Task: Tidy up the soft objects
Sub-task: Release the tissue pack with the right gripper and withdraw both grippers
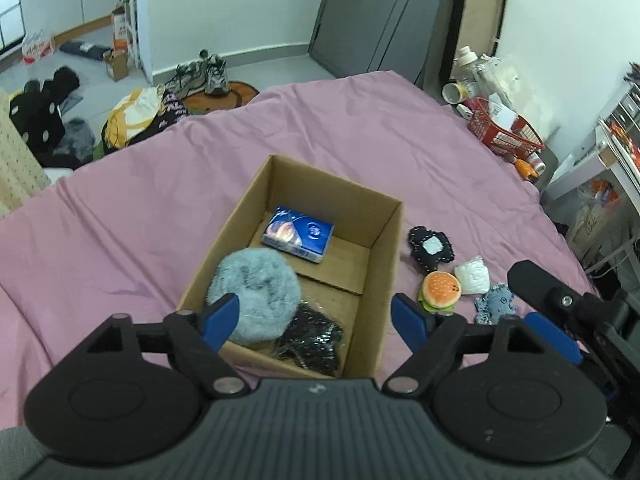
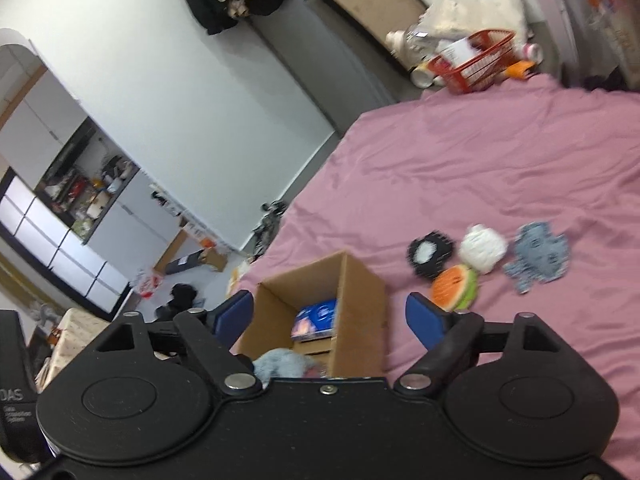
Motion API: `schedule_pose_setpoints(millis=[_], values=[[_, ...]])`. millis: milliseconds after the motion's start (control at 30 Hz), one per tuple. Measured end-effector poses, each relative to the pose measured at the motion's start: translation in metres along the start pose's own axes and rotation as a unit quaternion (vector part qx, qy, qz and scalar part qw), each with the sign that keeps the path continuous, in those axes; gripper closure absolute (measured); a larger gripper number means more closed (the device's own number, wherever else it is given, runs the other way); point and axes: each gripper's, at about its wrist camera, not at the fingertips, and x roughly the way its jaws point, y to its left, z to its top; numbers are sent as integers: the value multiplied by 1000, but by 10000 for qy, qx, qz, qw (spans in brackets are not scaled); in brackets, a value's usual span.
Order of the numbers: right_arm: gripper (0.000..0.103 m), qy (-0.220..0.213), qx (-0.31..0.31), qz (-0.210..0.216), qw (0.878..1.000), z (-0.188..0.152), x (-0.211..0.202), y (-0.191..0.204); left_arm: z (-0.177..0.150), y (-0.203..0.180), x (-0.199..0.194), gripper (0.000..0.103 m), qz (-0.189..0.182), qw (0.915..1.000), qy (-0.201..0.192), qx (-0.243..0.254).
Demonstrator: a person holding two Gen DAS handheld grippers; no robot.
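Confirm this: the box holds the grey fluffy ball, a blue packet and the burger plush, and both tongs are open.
One error: the burger plush lies on the pink sheet beside the box, not in it, as the left wrist view shows. The fluffy ball and blue packet are inside, and both tongs are open.

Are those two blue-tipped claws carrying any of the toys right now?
No. The left claw and the right claw both stand open with nothing between their fingers, above the cardboard box. The fluffy grey ball lies loose inside it.
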Motion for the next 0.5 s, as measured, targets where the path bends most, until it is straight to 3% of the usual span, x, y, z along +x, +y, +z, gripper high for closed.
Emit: schedule_pose_setpoints(millis=[133,300,500], values=[[13,11,142,-178,9997,8,-11,-18,-5,-25,-5,10,306,9989,-197,299],[2,127,277,-159,9994,12,-21,-49,-12,-52,-4,10,186,9987,-200,433],[2,217,634,-298,9973,16,-24,-83,-16,-81,0,10,138,9980,-189,595]])
